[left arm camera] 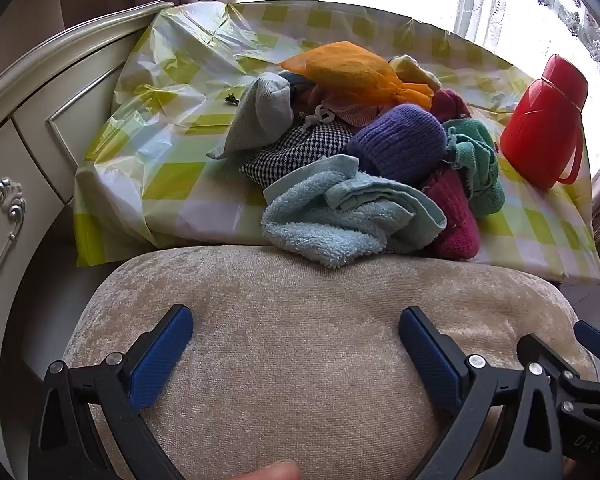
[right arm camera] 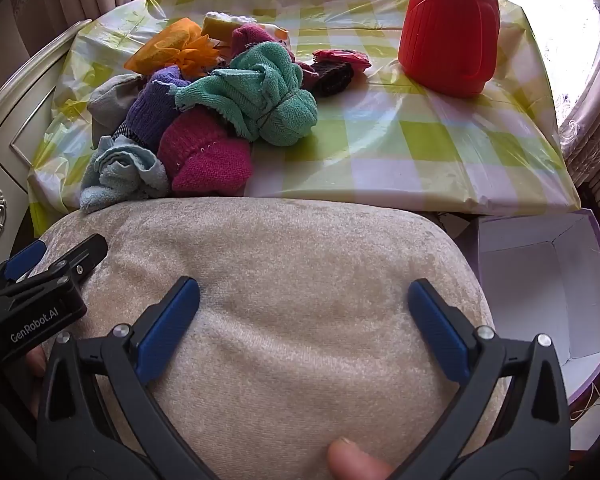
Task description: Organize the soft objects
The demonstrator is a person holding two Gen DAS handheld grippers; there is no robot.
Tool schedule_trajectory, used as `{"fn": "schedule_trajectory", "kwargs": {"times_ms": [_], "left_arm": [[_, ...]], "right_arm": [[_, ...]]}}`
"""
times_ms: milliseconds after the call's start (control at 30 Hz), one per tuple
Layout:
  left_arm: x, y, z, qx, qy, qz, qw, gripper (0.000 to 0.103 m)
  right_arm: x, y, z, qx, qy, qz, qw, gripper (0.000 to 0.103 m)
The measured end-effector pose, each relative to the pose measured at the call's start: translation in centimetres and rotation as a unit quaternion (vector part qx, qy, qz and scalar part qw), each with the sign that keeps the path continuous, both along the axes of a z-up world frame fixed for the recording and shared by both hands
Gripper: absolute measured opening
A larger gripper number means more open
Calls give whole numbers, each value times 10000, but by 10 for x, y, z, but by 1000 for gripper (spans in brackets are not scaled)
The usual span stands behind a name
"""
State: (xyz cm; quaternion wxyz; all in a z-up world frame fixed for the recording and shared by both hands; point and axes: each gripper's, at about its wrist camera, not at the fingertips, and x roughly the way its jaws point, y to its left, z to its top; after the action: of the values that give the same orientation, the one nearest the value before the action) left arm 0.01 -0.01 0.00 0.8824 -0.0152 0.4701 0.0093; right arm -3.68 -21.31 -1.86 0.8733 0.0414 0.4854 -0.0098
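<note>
Ahead, beige cushion (right arm camera: 260, 280) fronting cloth pile (right arm camera: 204, 120), red jug (right arm camera: 448, 32) beside

the desk cover (right arm camera: 400, 136) has yellow-green and white squares. the jug (right arm camera: 448, 28) is red. the fluffy towel (left arm camera: 332, 216) is light blue. one knit sock (left arm camera: 396, 144) is purple and another knit sock (right arm camera: 208, 156) is dark pink. the rag (right arm camera: 260, 100) is sea green. the net bag (left arm camera: 348, 68) is orange. a small cloth (left arm camera: 300, 148) has tiny black and white checks. the cushion (right arm camera: 300, 300) is beige. the box (right arm camera: 540, 272) is white inside. the gripper pads (left arm camera: 162, 356) are blue on black arms.
</note>
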Motion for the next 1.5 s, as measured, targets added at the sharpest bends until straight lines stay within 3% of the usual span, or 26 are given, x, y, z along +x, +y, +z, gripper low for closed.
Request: {"fn": "schedule_trajectory", "kwargs": {"times_ms": [1033,1233,1500], "left_arm": [[1,6,0,-173,-22,-6,9998,103],[17,6,5,-165,2,-75,9998,103],[51,-2,-2,-139,261,-414,9987,90]], "right_arm": [[-3,-3,0,136,57,16,9999,103],[6,-6,7,177,-4,56,9998,103],[39,-6,17,141,-186,172,9996,103]]}}
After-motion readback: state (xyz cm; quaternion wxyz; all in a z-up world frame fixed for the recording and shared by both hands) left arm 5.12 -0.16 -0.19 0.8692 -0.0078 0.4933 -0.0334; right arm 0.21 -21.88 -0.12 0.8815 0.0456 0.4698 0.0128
